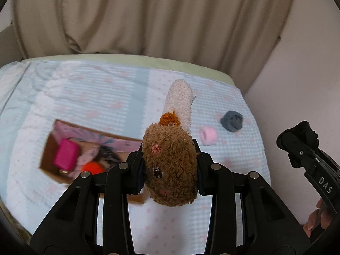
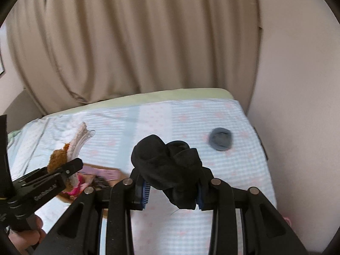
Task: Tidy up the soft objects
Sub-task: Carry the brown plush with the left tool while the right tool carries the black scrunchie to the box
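Observation:
My left gripper (image 1: pixel 170 167) is shut on a fuzzy brown-and-cream plush sock (image 1: pixel 172 161) and holds it above the bed; the sock also shows in the right wrist view (image 2: pixel 58 156). My right gripper (image 2: pixel 171 188) is shut on a balled black sock (image 2: pixel 167 167), also seen at the right edge of the left wrist view (image 1: pixel 297 142). An open cardboard box (image 1: pixel 51 148) lies on the bed below and left of the plush sock, holding a magenta roll (image 1: pixel 64 157), an orange ball (image 1: pixel 92 167) and dark fabric.
A grey rolled sock (image 1: pixel 231 120) (image 2: pixel 221 141) and a pink rolled sock (image 1: pixel 208 136) lie on the blue-checked bedspread (image 1: pixel 95 97) at right. A beige curtain (image 1: pixel 148 17) hangs behind the bed. A pale wall (image 2: pixel 297 85) runs along the bed's right edge.

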Tool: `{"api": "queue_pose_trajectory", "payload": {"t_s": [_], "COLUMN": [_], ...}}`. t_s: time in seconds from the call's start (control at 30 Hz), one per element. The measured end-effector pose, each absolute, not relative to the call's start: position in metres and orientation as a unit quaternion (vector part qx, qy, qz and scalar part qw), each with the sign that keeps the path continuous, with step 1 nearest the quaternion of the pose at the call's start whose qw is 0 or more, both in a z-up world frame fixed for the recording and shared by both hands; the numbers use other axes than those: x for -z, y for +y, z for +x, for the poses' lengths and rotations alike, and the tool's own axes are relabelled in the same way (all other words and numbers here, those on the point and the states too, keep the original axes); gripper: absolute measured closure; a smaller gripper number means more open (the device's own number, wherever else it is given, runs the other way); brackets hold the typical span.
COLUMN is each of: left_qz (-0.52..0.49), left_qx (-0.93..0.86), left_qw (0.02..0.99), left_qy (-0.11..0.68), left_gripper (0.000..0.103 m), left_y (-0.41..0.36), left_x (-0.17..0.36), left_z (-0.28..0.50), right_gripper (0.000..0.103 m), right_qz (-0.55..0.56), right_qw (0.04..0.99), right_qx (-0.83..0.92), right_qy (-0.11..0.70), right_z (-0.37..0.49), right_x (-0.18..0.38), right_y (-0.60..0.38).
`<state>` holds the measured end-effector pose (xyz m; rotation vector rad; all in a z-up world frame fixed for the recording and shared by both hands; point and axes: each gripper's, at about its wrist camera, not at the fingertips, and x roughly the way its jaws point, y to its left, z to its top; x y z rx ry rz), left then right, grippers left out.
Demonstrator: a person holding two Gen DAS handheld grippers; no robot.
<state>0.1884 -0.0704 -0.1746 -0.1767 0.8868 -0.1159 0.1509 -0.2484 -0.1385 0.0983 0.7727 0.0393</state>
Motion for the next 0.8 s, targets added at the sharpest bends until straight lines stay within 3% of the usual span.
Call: {"api": "queue_pose_trajectory", "payload": {"t_s": [0.43, 0.8], "left_qz": [-0.083, -0.065], "left_qx": [0.028, 0.06], "left_qw": [0.894, 0.868], "left_qy": [0.439, 0.489], "left_gripper": [0.07, 0.07], "left_y": [0.08, 0.172], "left_x": [0.164, 0.214], "left_z": [0.162, 0.197], "right_gripper": [0.072, 0.072], "right_qz": [0.05, 0.07], "right_qw": [0.907, 0.878], "right_qx": [-0.064, -0.023], "right_qy": [0.412, 0.473], "right_z": [0.145, 0.174], "right_x": [0.148, 0.206], "right_y": [-0.107, -0.028]}}
